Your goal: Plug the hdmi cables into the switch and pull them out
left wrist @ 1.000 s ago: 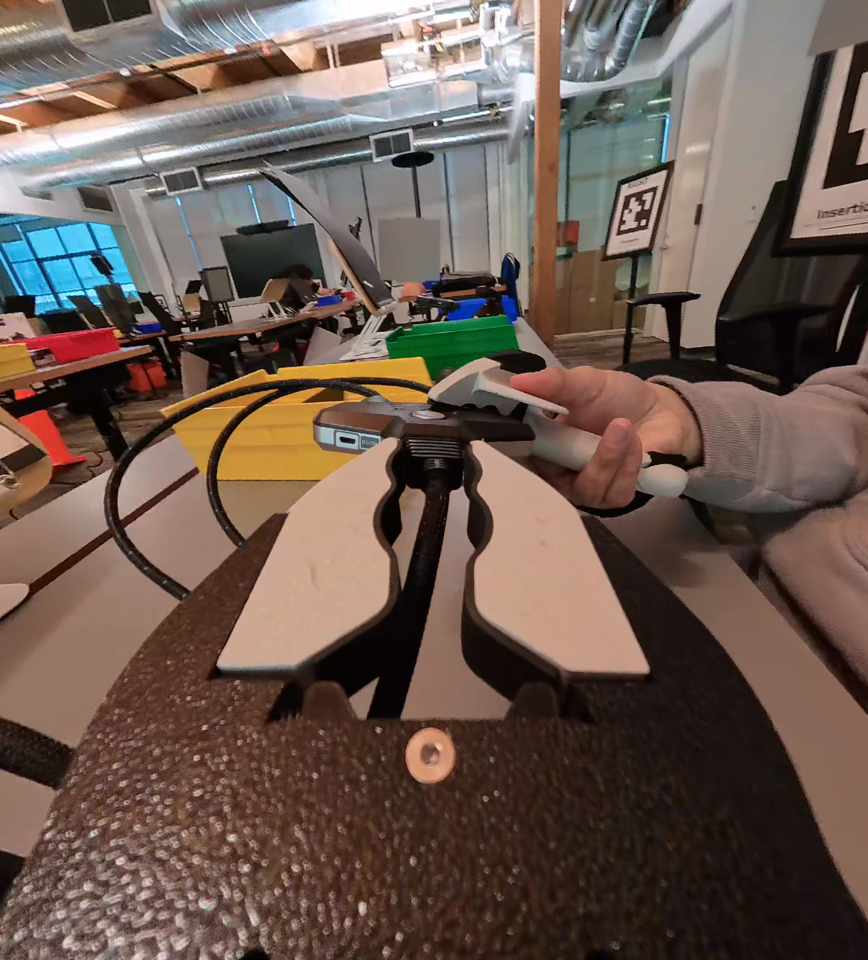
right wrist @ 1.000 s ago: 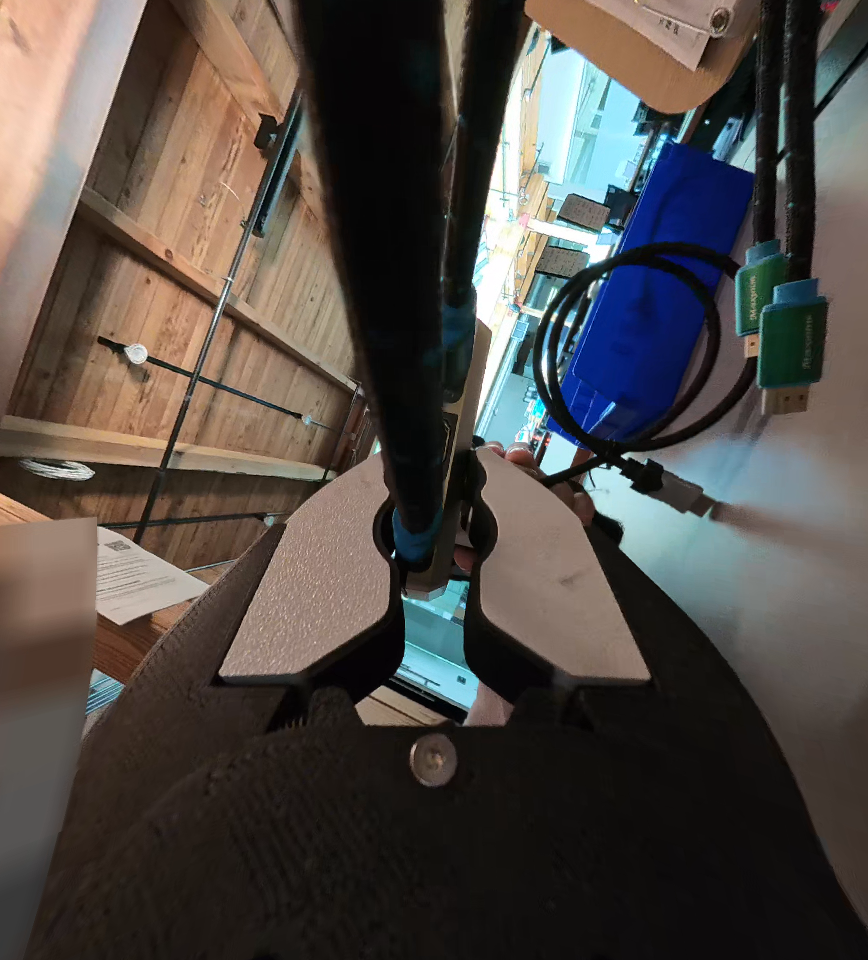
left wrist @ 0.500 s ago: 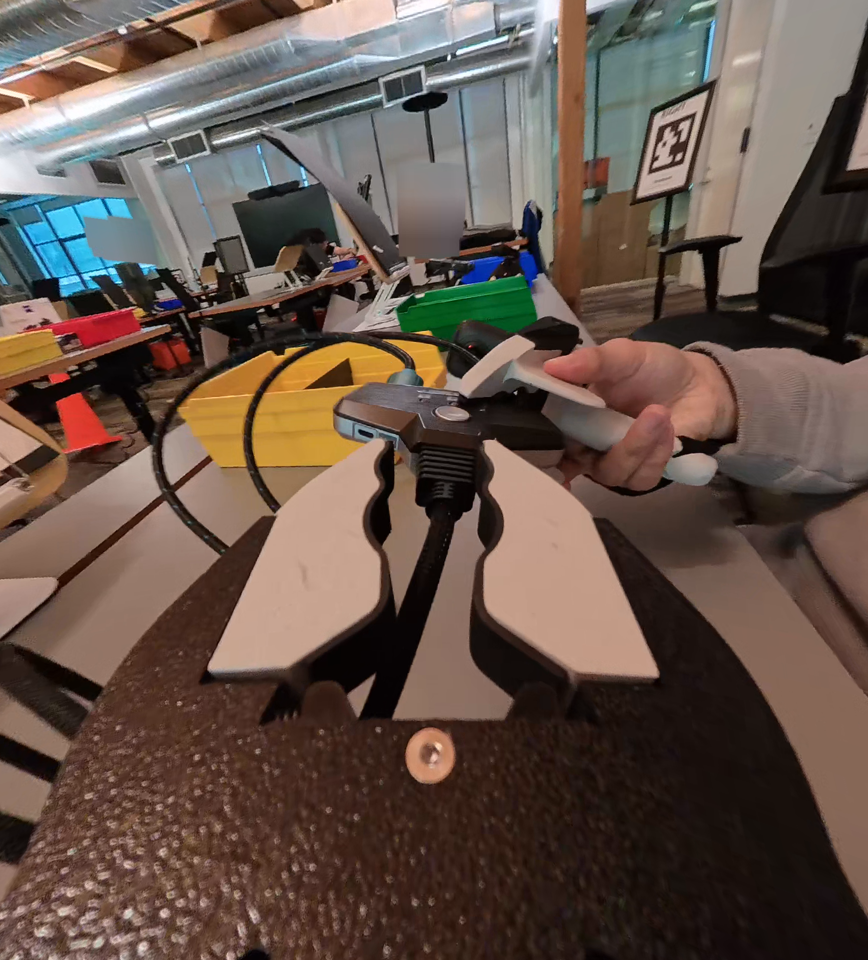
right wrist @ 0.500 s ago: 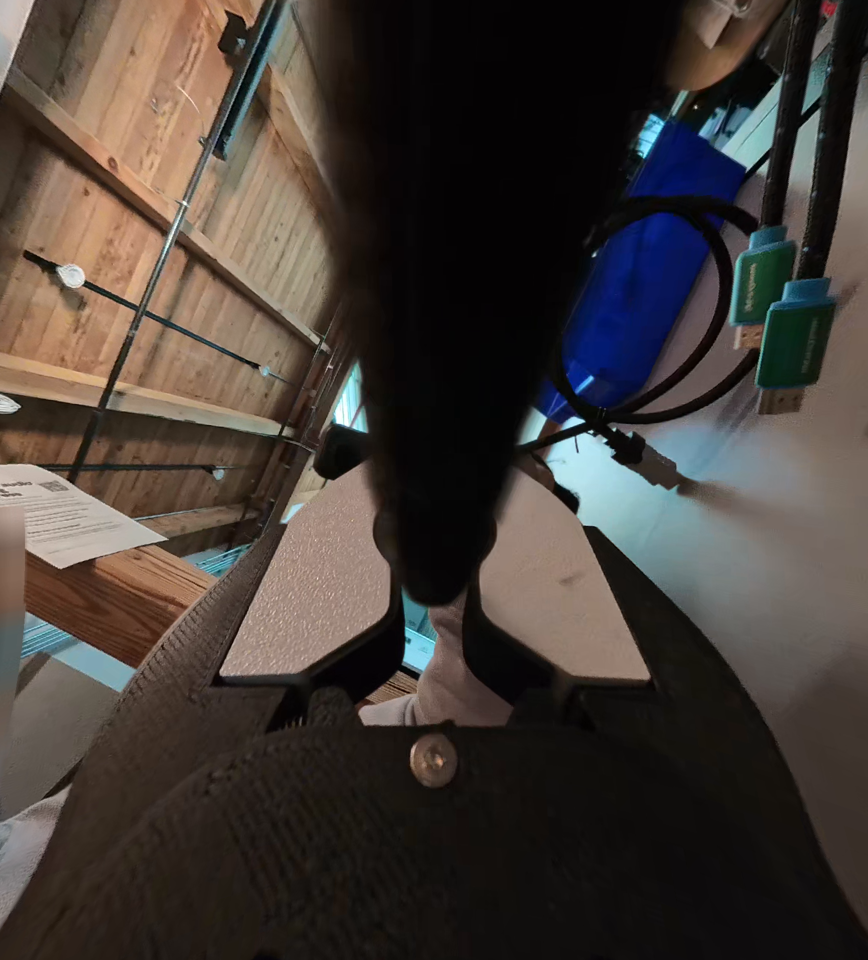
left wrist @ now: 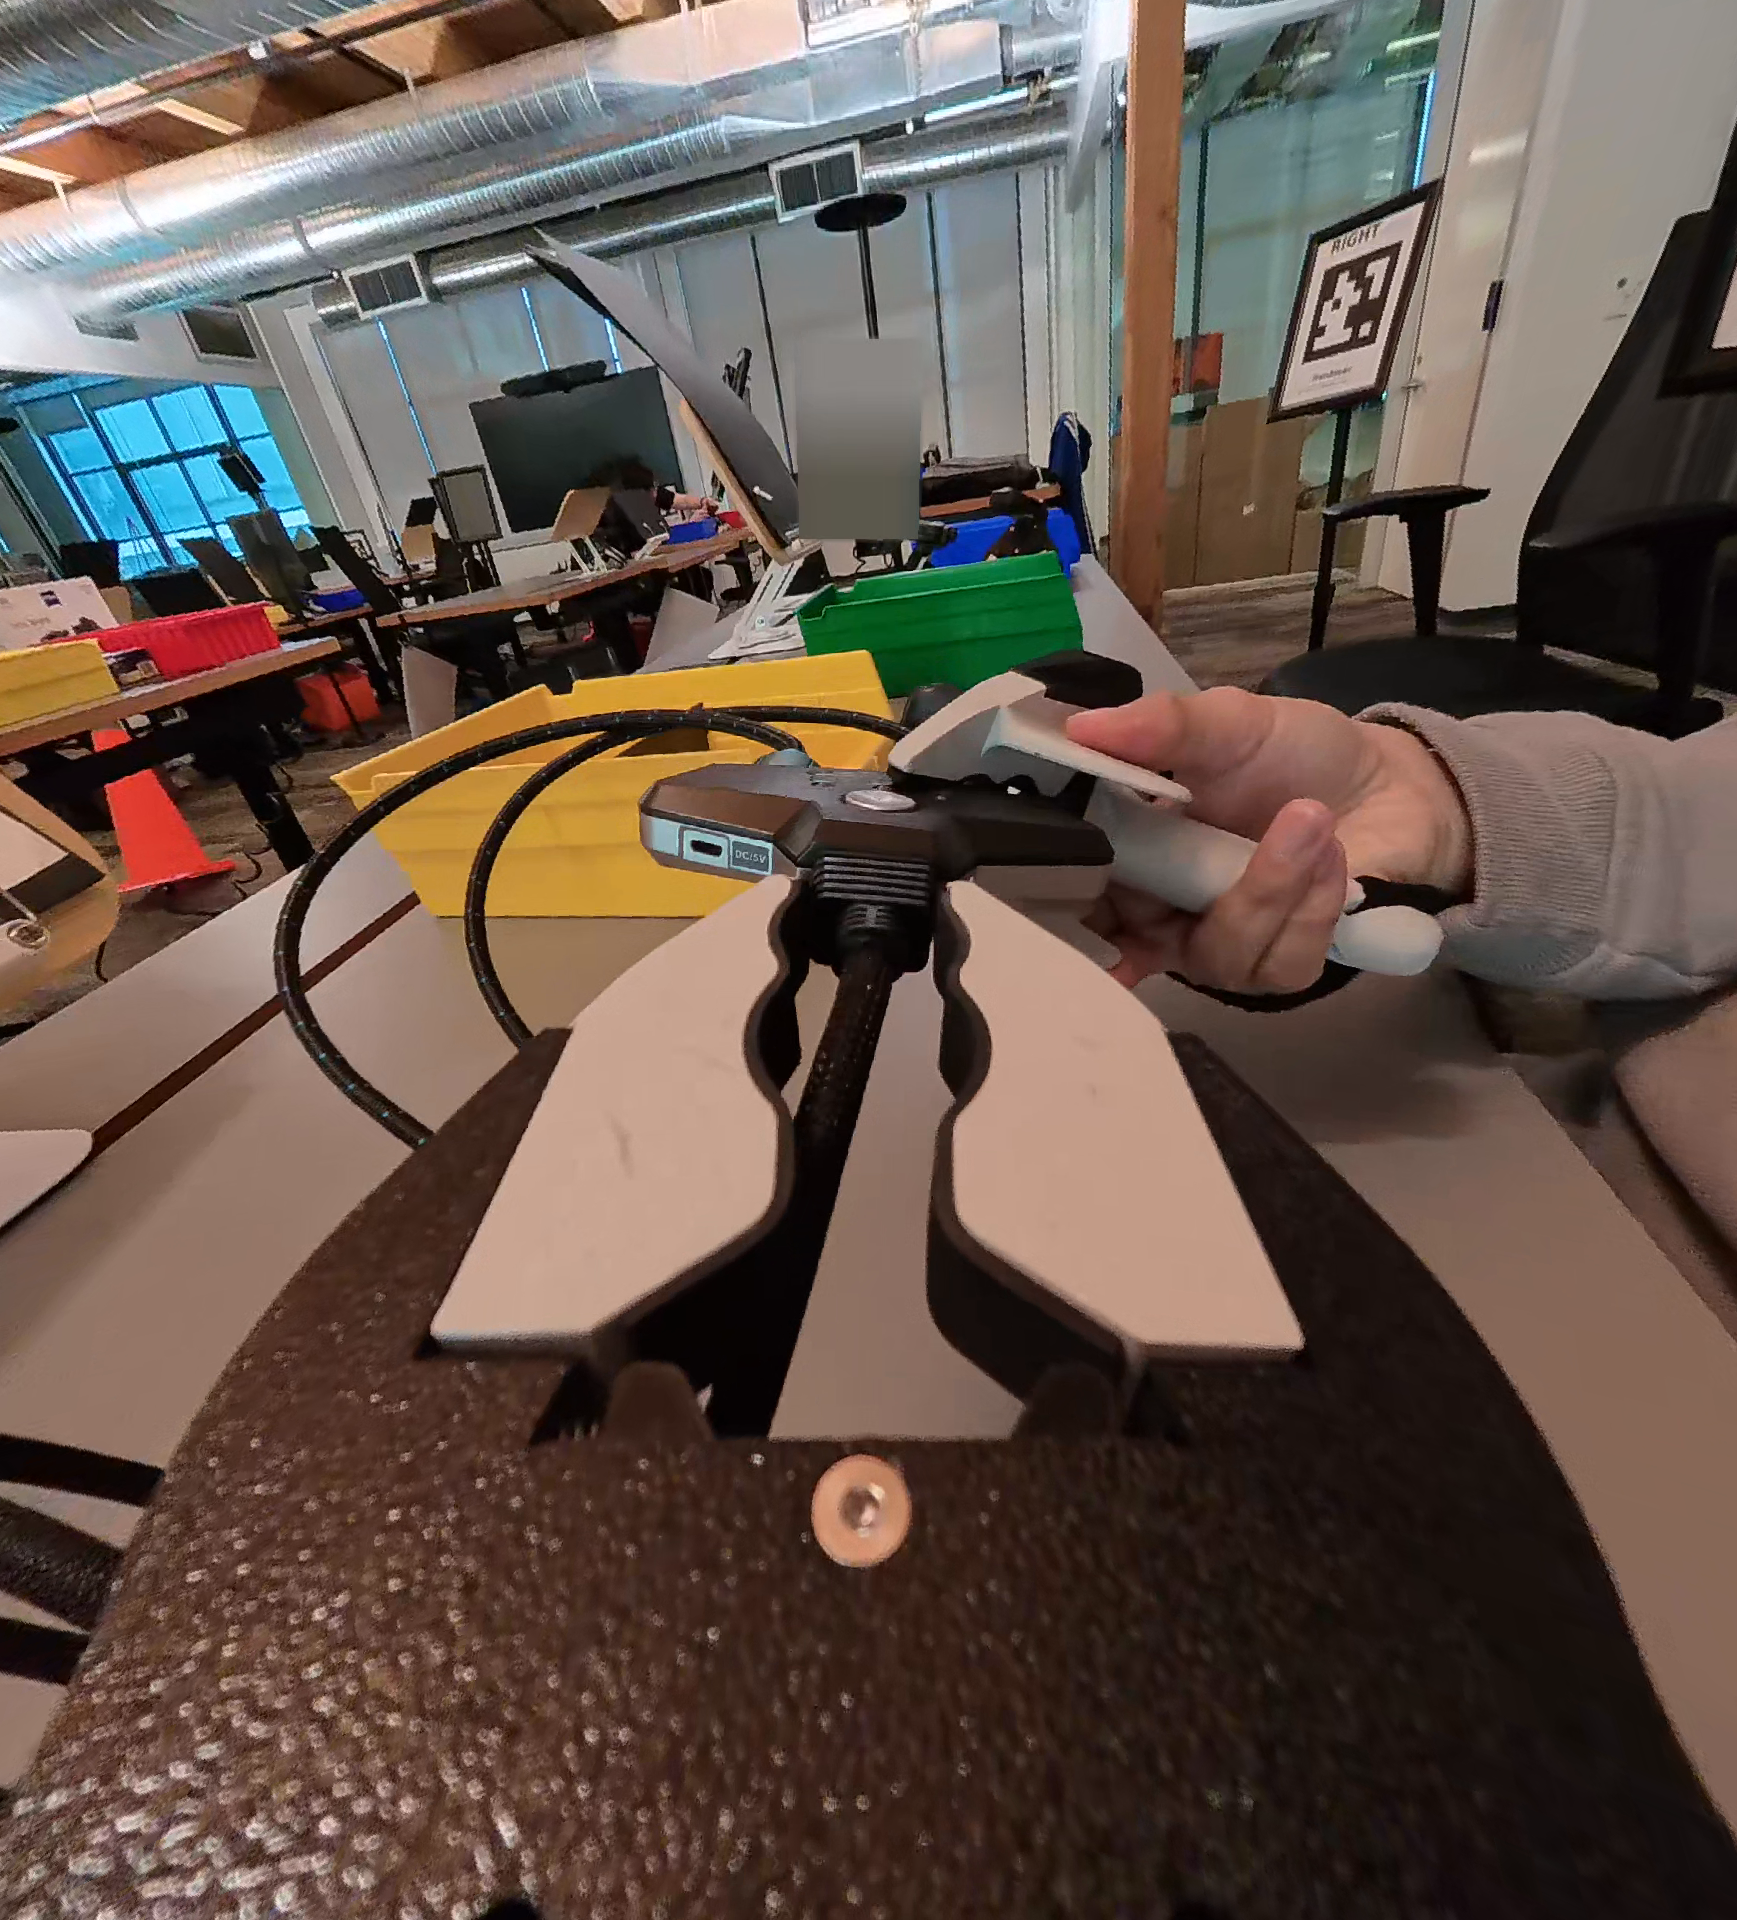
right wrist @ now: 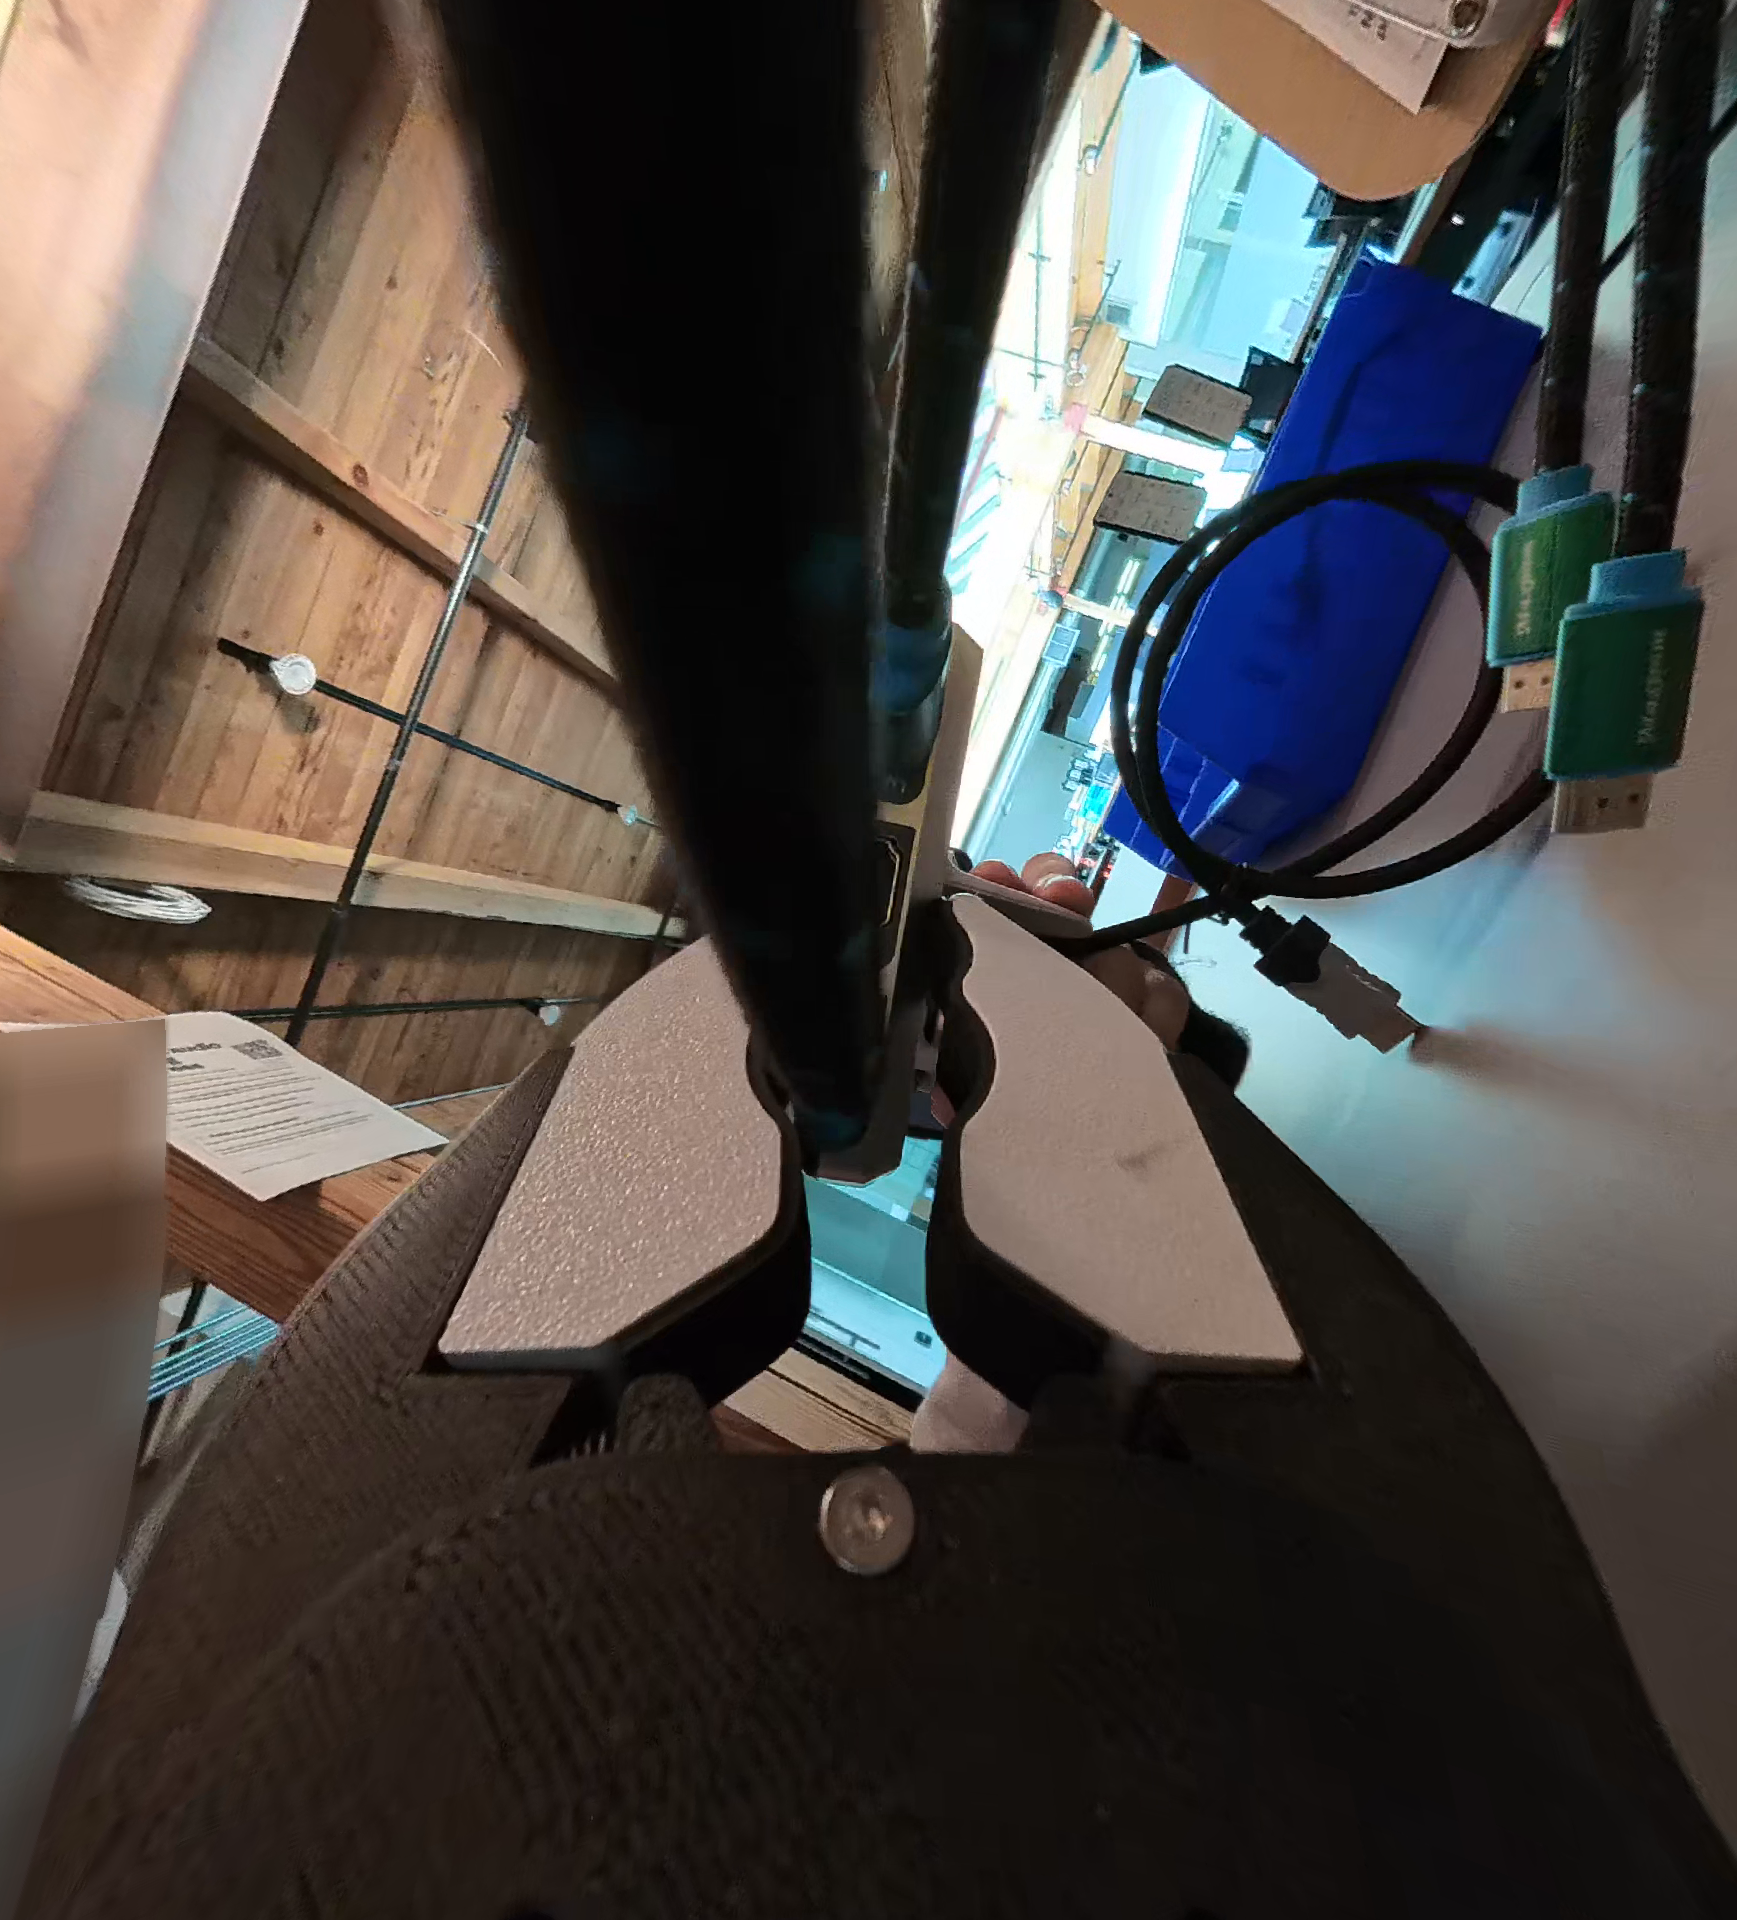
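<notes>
Here the left gripper (left wrist: 864, 925) is closing narrowly on the black braided HDMI cable (left wrist: 838, 1049), just behind its ribbed plug (left wrist: 869, 881). The right gripper (left wrist: 1025, 805), carried in a person's hand (left wrist: 1290, 821), is clamping the switch (left wrist: 843, 821) by one end and holding it above the table (left wrist: 220, 1195).

Compared with a second ago, the plug body is now lying ahead of the left fingertips rather than between them, and the switch is sitting slightly higher in the left wrist view. The plug is meeting the switch edge with no visible gap. It therefore appears seated, and the insertion of this cable is probably finishing, or a pull is about to begin. Which of the two cannot be told.

In the right wrist view, the right gripper (right wrist: 869, 1039) is pinching the pale edge of the switch (right wrist: 937, 831). A dark, out-of-focus cable close to the lens is covering most of the ports. Two green-shelled HDMI plugs (right wrist: 1550, 582) (right wrist: 1622, 675) are lying unplugged on the table beside a blue bin (right wrist: 1331, 582), with a thinner cable ending in a silver connector (right wrist: 1337, 992) near them. How deep the plug is sitting, and how many ports are occupied, cannot be made out.
</notes>
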`<state>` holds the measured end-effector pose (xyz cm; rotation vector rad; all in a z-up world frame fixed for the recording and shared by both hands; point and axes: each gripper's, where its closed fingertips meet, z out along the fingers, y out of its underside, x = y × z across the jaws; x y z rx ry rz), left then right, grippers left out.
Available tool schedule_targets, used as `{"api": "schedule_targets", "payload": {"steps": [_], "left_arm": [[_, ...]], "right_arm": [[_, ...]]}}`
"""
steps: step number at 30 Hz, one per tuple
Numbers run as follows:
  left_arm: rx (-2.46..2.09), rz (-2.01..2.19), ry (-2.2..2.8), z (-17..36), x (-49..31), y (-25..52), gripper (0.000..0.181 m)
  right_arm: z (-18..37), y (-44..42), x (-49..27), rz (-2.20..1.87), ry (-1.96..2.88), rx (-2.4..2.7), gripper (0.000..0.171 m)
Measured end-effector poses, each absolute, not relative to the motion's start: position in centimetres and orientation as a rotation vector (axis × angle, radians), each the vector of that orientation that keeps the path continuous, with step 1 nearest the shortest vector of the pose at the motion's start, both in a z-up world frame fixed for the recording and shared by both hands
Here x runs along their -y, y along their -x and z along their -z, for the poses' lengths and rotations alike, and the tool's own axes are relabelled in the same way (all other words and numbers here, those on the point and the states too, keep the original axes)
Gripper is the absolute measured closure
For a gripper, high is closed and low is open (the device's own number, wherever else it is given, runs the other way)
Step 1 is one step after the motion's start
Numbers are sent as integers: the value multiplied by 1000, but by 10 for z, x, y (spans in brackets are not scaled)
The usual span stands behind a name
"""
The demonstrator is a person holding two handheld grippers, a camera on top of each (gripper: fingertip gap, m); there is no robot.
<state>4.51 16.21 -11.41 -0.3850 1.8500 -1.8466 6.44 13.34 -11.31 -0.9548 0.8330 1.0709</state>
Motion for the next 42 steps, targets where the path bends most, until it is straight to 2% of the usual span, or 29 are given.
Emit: {"api": "schedule_targets", "payload": {"steps": [7, 12, 18, 22, 25, 27, 30, 34, 40, 42], "left_arm": [[-1933, 1708, 493, 121, -162, -54, 159], [-1906, 1758, 657, 123, -157, -67, 159], [-1852, 1844, 673, 114, -163, -64, 159], [-1797, 1863, 712, 110, -177, -66, 159], [-1733, 1928, 727, 102, -190, -64, 159], [-1702, 1956, 725, 99, -197, -63, 159], [-1719, 1946, 673, 99, -198, -59, 159], [-1747, 1951, 584, 101, -192, -53, 159], [-1783, 1960, 459, 103, -183, -43, 159], [-1795, 1953, 447, 105, -182, -42, 159]], "right_arm": [[118, -75, -135, -1046, 969, -853, 149], [121, -90, -132, -925, 1035, -857, 144], [108, -83, -132, -950, 1000, -750, 132], [105, -84, -125, -879, 1036, -697, 119], [117, -75, -118, -663, 1280, -593, 108], [126, -75, -106, -376, 1507, -476, 98], [102, -80, -86, 108, 1656, -236, 93], [73, -66, -92, 363, 1803, 134, 99], [98, -52, -112, 196, 2021, 461, 133], [106, -48, -113, 131, 2082, 513, 136]]}}
